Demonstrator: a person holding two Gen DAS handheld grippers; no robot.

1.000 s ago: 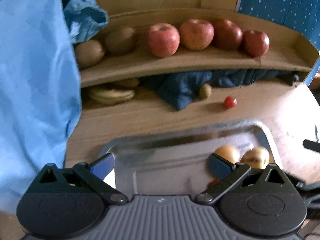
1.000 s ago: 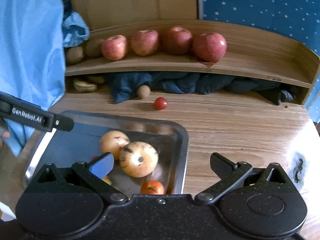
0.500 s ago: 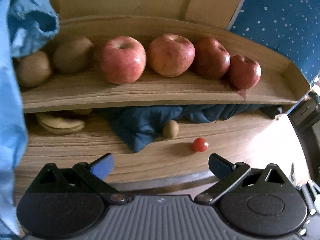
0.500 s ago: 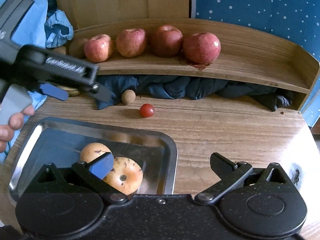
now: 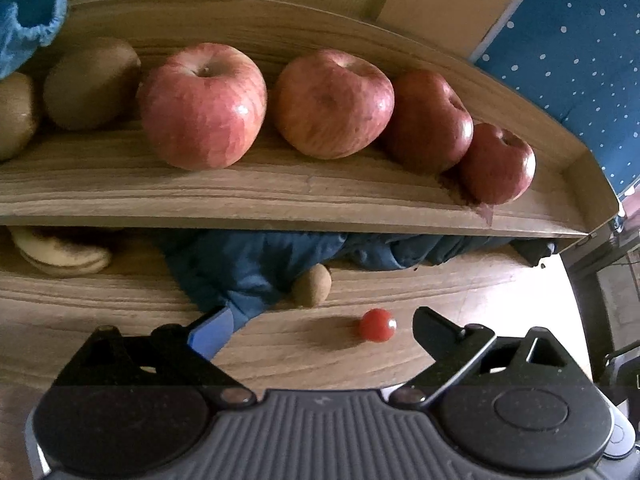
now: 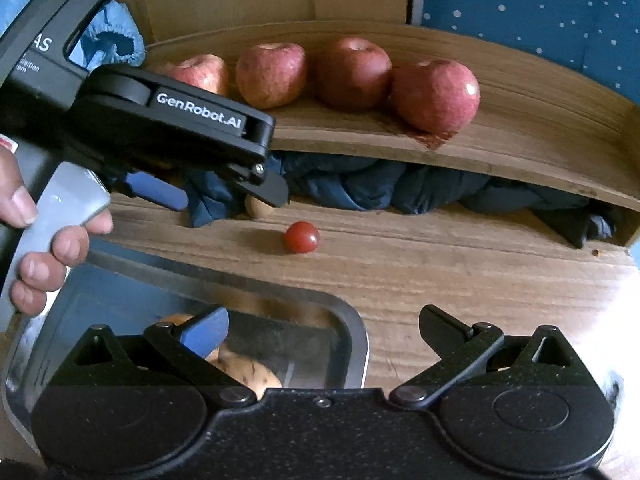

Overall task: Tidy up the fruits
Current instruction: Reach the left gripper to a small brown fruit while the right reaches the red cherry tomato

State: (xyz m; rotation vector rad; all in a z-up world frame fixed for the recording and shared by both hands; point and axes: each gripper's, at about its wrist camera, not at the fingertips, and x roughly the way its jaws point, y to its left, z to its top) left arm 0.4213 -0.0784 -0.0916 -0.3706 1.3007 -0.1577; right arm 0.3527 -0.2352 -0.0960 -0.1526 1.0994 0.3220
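Four apples on shelf look bigger: left gripper moved closer, fingers apart, empty. Cherry tomato on table between them. Right gripper fingers apart above tray.

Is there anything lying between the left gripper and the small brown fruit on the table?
Nothing visible blocks it. The left gripper is open, with bare wood between it and the small brown fruit. The blue cloth touches the fruit's left side.

Wood-grain shelf, glossy apples, a shiny metal tray, crumpled dark cloth, matt fuzzy kiwis.
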